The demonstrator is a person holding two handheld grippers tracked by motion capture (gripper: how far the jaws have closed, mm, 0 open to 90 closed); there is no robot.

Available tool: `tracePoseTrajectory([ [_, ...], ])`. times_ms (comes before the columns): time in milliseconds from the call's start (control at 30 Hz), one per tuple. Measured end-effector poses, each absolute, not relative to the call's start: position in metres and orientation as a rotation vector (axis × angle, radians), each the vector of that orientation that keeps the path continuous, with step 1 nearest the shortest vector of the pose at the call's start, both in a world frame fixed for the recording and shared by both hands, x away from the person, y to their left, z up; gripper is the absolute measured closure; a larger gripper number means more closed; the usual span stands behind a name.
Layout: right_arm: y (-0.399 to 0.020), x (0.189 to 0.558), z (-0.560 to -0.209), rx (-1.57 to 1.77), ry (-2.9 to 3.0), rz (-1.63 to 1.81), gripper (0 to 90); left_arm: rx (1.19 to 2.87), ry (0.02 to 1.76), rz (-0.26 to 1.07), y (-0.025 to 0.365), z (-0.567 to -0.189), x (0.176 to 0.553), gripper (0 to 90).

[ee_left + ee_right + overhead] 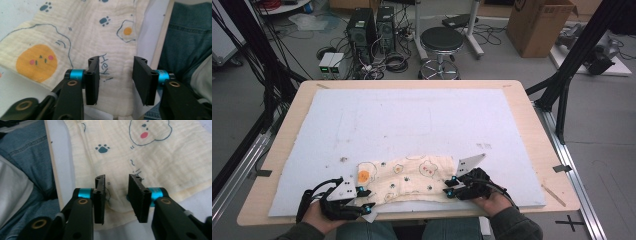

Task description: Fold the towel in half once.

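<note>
One cream muslin cloth (409,180), printed with fried eggs, bear faces, paw prints and "Hey!", lies crumpled along the near edge of the white mat (412,120) on the wooden table (532,115). The left gripper (364,199) hovers over the cloth's left end, jaws apart, gripping nothing. The right gripper (451,187) straddles a raised fold at the right end, pads not pressing. Beyond the table stand one black stool (441,47) and one cardboard box (539,25).

Lab: computer towers (369,30), tangled cables (387,62), stool (441,42), cardboard box (539,25).
</note>
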State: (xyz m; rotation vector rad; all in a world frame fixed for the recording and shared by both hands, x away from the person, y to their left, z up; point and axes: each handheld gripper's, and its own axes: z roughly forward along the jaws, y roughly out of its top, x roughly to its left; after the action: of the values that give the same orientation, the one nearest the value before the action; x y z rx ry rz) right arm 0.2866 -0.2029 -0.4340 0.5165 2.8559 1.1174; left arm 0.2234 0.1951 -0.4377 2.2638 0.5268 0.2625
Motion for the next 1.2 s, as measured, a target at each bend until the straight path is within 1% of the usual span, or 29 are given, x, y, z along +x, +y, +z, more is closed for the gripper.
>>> tracePoseTrajectory([
  [67, -0.202, 0.287, -0.434, 0.519, 2.859, 1.121, 75.2, 2.263, 0.543, 0.267, 0.196, -0.438, 0.225, 65.6],
  [167, -0.201, 0.288, -0.433, 0.5, 2.878, 1.117, 82.7, 2.257, 0.55, 0.257, 0.198, -0.438, 0.228, 74.7],
  [300, -0.201, 0.29, -0.432, 0.513, 2.898, 1.135, 86.5, 2.239, 0.554, 0.257, 0.199, -0.436, 0.23, 83.2],
  [600, -0.206, 0.294, -0.417, 0.52, 2.873, 1.216, 87.2, 2.181, 0.569, 0.258, 0.206, -0.43, 0.23, 82.9],
  [667, -0.206, 0.294, -0.414, 0.519, 2.865, 1.23, 87.2, 2.181, 0.577, 0.251, 0.205, -0.431, 0.229, 78.0],
  [733, -0.204, 0.293, -0.413, 0.52, 2.87, 1.237, 87.1, 2.204, 0.583, 0.226, 0.205, -0.434, 0.23, 67.3],
  [800, -0.203, 0.293, -0.415, 0.514, 2.89, 1.212, 87.1, 2.215, 0.583, 0.21, 0.204, -0.436, 0.23, 63.8],
  [900, -0.202, 0.293, -0.42, 0.53, 2.918, 1.186, 87.0, 2.217, 0.584, 0.218, 0.203, -0.436, 0.231, 65.2],
  [1000, -0.203, 0.295, -0.424, 0.548, 2.917, 1.199, 86.9, 2.208, 0.581, 0.227, 0.203, -0.436, 0.231, 73.5],
  [1033, -0.204, 0.295, -0.424, 0.548, 2.912, 1.216, 86.9, 2.205, 0.574, 0.231, 0.203, -0.435, 0.23, 77.5],
  [1133, -0.206, 0.297, -0.419, 0.568, 2.899, 1.256, 86.5, 2.189, 0.576, 0.223, 0.204, -0.435, 0.231, 78.1],
  [1167, -0.206, 0.297, -0.418, 0.581, 2.895, 1.265, 86.5, 2.193, 0.567, 0.224, 0.204, -0.435, 0.231, 81.9],
  [1200, -0.207, 0.298, -0.417, 0.568, 2.888, 1.273, 86.5, 2.194, 0.569, 0.222, 0.204, -0.435, 0.231, 82.7],
])
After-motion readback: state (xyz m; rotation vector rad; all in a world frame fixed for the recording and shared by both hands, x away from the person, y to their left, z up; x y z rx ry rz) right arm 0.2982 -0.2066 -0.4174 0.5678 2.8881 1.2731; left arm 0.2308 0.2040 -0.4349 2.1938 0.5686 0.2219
